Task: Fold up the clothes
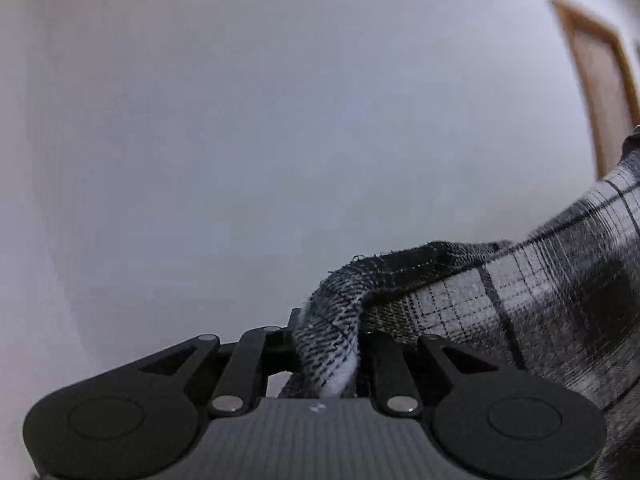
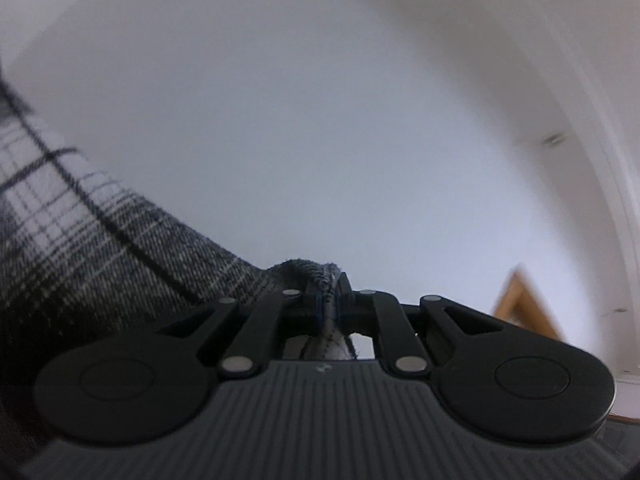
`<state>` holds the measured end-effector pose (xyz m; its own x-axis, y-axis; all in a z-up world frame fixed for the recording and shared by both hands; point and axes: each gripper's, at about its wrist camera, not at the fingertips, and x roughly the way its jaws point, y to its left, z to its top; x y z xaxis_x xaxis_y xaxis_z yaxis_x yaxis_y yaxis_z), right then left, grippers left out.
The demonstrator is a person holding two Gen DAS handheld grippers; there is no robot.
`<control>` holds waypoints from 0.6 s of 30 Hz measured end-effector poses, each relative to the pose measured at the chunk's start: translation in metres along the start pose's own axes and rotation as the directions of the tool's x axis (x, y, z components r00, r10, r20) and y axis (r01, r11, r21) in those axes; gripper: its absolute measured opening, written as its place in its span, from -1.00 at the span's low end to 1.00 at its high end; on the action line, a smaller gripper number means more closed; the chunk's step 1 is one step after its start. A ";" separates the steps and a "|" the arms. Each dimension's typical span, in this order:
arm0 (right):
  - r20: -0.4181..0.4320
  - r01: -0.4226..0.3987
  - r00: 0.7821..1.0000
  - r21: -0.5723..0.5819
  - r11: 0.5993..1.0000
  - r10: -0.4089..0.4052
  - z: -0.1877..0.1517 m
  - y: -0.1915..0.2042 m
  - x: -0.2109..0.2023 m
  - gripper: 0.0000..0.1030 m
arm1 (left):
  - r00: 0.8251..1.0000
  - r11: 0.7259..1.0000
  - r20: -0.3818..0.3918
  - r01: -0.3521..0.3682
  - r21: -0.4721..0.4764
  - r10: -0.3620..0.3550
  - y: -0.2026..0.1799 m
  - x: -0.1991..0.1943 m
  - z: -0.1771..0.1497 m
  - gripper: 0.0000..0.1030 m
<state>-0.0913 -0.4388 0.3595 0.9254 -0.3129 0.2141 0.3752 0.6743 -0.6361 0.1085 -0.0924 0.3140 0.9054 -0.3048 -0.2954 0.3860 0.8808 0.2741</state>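
A black, grey and white checked cloth (image 1: pixel 520 300) is hanging up in the air, in front of a pale wall (image 1: pixel 240 120). It is stretching between the two grippers. In the left view the cloth is running off to the right side and down past the edge. In the right view the same cloth (image 2: pixel 80 248) is running off to the left side. One end of its edge is going to each gripper.

The left gripper (image 1: pixel 326 340) is pinching a bunched corner of the cloth. The cloth is folding over the top of the gripper and hanging down between its black fingers, so the fingers are mostly hiding behind it. The two jaws are sitting close together with the cloth squeezed between them.

The right gripper (image 2: pixel 329 300) is also biting the cloth. Its jaws are pressing together on a thin fold of the hem, and a little tuft is sticking up above them. A bit more cloth is showing below the jaws.

Both cameras are pointing up and out at the wall. A brown wooden door (image 1: pixel 600 92) is showing at the far right in the left view. A small brown wooden corner (image 2: pixel 524 304) is peeking out low on the right in the right view, beside a white curved frame (image 2: pixel 612 200).
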 end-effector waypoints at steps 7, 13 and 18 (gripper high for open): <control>-0.271 -0.243 0.934 -0.006 0.970 0.232 -0.164 0.163 0.168 -0.80 | 0.951 0.990 -0.302 -0.025 0.142 0.067 -0.072 0.251 -0.103 -0.70; -0.398 -0.325 0.848 0.132 0.936 0.350 -0.297 0.287 0.270 -0.80 | 0.868 0.973 -0.485 0.012 0.229 0.103 -0.128 0.414 -0.221 -0.71; -0.397 -0.338 0.835 0.174 0.925 0.381 -0.347 0.338 0.284 -0.81 | 0.851 0.925 -0.507 0.070 0.373 0.140 -0.156 0.468 -0.276 -0.71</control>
<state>0.2790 -0.5317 -0.0515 0.8939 -0.2703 -0.3577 0.0432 0.8460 -0.5314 0.4235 -0.2727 -0.1193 0.7345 0.0475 -0.6769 0.4866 0.6585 0.5741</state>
